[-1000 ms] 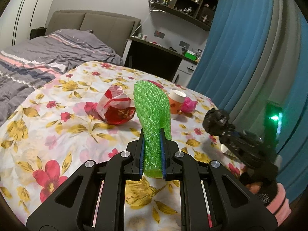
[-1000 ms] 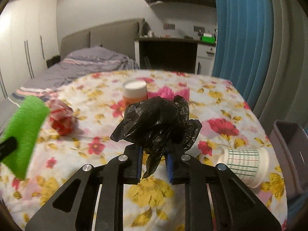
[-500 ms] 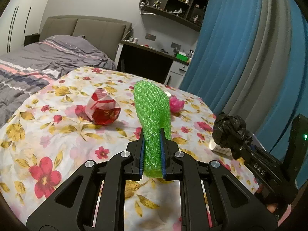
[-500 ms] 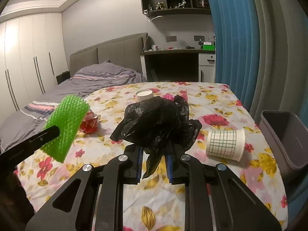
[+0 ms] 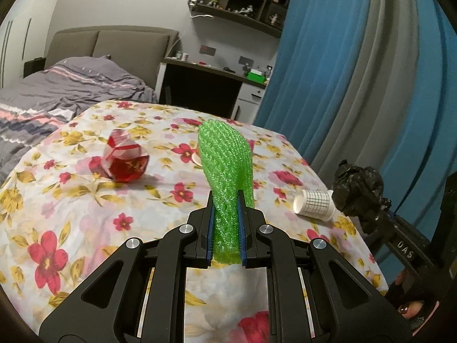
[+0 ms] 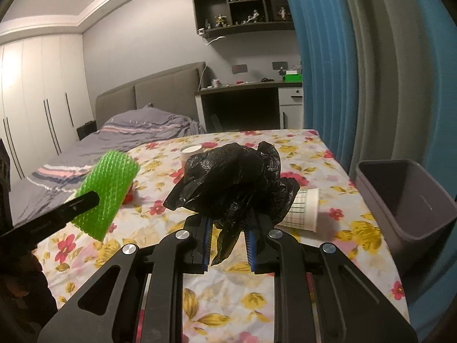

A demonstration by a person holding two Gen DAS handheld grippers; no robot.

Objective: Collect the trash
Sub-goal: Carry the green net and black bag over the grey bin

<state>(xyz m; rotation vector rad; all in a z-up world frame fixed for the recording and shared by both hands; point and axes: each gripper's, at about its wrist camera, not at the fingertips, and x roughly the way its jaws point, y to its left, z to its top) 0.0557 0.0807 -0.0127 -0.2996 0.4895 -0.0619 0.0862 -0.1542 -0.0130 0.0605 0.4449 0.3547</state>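
Loss of the crumpled black bag (image 6: 231,183), pinched loosely by the right gripper (image 6: 228,245), is risked before the bin (image 6: 405,200) at 3 o'clock, while the green foam net (image 5: 225,177) is clamped by the left gripper (image 5: 225,234).

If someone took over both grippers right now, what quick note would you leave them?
Left gripper: shut on green net.
Right gripper: shut on black bag.
Both are held above the table. Grey bin stands at its right edge; neither piece is in it yet.
Left on the table: checked cup on its side, red wrapper, another cup at the back.
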